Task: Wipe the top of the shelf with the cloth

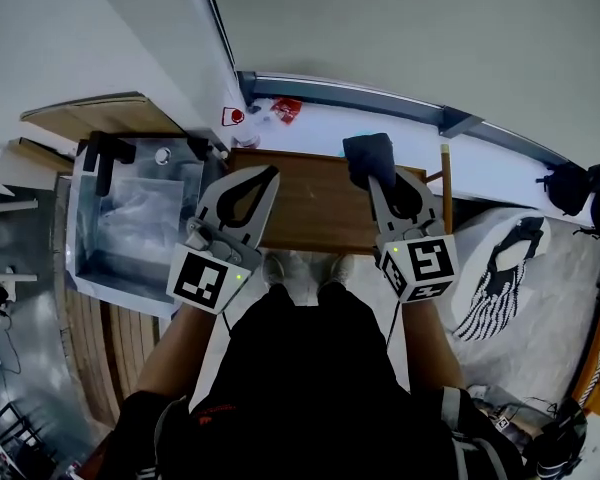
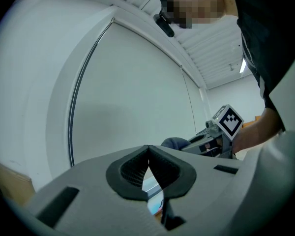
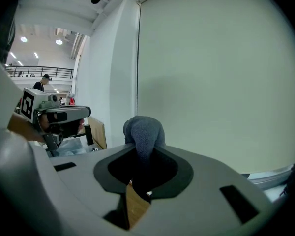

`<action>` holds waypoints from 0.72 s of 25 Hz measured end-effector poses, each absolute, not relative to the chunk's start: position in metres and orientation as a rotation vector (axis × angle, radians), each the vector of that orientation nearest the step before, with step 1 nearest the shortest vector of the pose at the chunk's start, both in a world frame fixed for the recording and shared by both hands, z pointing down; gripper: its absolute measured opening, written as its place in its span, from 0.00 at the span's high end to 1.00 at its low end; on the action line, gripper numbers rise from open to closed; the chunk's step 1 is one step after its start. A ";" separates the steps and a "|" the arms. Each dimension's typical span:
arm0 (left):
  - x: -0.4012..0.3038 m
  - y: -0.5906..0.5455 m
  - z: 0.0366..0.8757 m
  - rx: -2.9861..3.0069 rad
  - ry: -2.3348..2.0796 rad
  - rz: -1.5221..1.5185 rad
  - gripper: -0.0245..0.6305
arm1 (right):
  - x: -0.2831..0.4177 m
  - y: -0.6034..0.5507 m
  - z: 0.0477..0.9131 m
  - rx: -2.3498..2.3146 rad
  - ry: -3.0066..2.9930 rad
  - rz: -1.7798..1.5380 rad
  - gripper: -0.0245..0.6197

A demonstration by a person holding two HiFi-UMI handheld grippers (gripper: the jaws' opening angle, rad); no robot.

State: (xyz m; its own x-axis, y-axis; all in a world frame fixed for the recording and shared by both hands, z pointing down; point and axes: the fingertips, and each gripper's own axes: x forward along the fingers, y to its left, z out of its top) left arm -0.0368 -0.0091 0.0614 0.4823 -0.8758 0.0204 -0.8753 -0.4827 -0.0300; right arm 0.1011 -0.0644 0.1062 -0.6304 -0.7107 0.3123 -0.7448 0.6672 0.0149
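While contact with shelf top unclear, wipe judged starting: cloth pinched between right gripper fingers, bunched past tips; left gripper fingers pressed together, empty. Next: press down, sweep across wood.

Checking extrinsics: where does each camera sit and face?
Head view: on the head, steeply down onto the wooden shelf top; forearms and shoes show.
Left gripper view: along the shut left gripper toward a white wall.
Right gripper view: along the right gripper, clamping the grey cloth.
Shared: every view shows both grippers.
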 end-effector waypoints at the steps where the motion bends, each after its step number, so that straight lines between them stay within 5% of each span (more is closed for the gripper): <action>1: -0.039 -0.008 0.061 -2.692 1.590 -0.047 0.93 | 0.099 -0.062 0.105 1.158 -2.595 0.163 0.86; 18: -0.072 0.008 0.063 -2.696 1.596 -0.052 0.93 | 0.050 -0.034 0.090 1.056 -2.635 0.115 0.86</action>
